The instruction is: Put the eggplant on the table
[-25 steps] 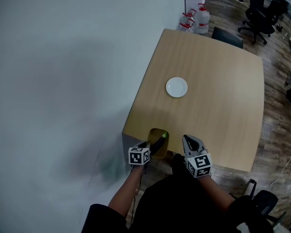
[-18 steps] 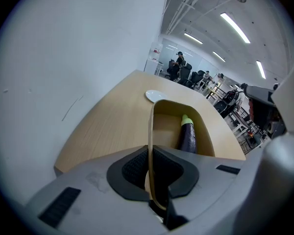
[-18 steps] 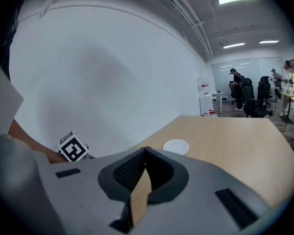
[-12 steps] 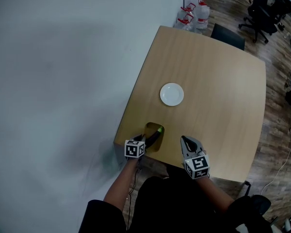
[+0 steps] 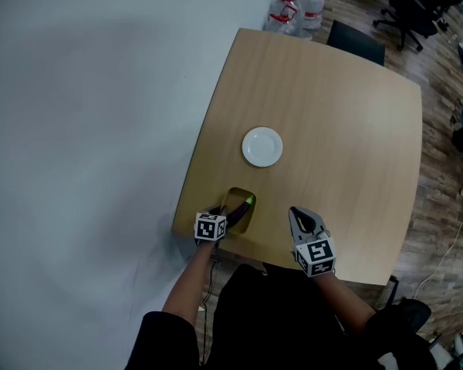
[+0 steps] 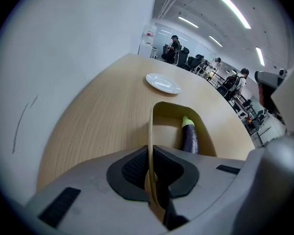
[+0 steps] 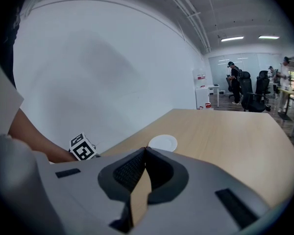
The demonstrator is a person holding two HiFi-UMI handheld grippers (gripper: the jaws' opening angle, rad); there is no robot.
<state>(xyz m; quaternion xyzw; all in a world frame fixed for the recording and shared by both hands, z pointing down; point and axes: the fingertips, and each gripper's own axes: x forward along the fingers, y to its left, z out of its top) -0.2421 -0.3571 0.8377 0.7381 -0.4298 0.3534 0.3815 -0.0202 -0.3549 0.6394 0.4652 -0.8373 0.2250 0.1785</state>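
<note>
A dark purple eggplant [image 5: 245, 207] [image 6: 189, 137] with a green stem end lies inside a tan open-topped container [image 5: 233, 208] [image 6: 162, 112]. My left gripper [image 5: 219, 220] [image 6: 150, 154] is shut on the container's thin near rim, at the table's near left corner. I cannot tell whether the container's bottom touches the wood. My right gripper [image 5: 297, 217] [image 7: 145, 152] hovers over the table's near edge, to the right of the container. Its jaws are shut with nothing between them.
The light wooden table [image 5: 347, 153] carries a small white plate [image 5: 262, 146] [image 6: 162, 82] [image 7: 162, 142] beyond the container. A white wall runs along the left. Water bottles [image 5: 293, 10], a dark chair [image 5: 356, 41] and office chairs stand past the far edge. People stand far off.
Both hands have moved forward and down over the table's near edge. The container with the eggplant went along in my left gripper, from the edge to above the corner.
</note>
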